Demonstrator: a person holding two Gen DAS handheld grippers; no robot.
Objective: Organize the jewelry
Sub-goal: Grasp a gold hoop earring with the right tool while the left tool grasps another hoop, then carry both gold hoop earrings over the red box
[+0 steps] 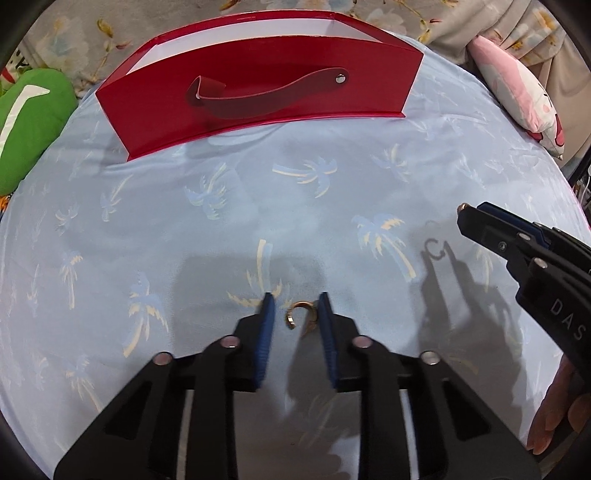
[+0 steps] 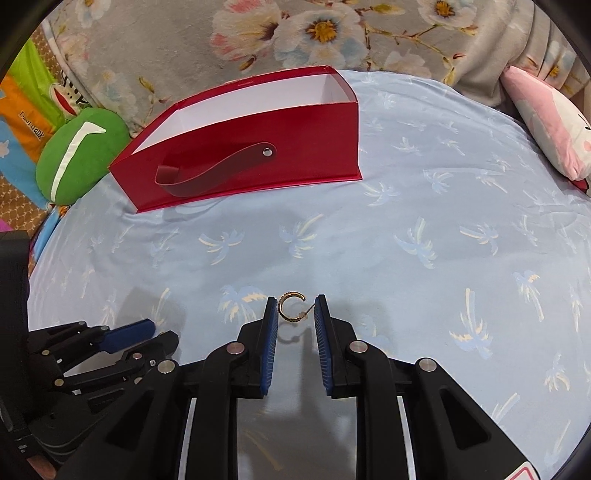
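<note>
Left gripper (image 1: 297,306) spread, gold hoop earring (image 1: 300,316) lies on blue sheet (image 1: 147,221) between its tips, not yet pinched. Right gripper (image 2: 295,308) also spread, second hoop earring (image 2: 290,308) between its tips; contact cannot tell. Red box (image 2: 236,162) far, open, inside looks empty.

Right gripper (image 2: 295,306) jaws parted around gold hoop earring (image 2: 290,307); red box (image 2: 243,162) beyond; left gripper (image 2: 147,334) at left.

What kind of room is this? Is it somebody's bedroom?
Probably a bedroom: the work surface looks like a bed with a palm-tree sheet, a floral blanket behind it, and a green plush toy and pink pillow at its edges.
</note>
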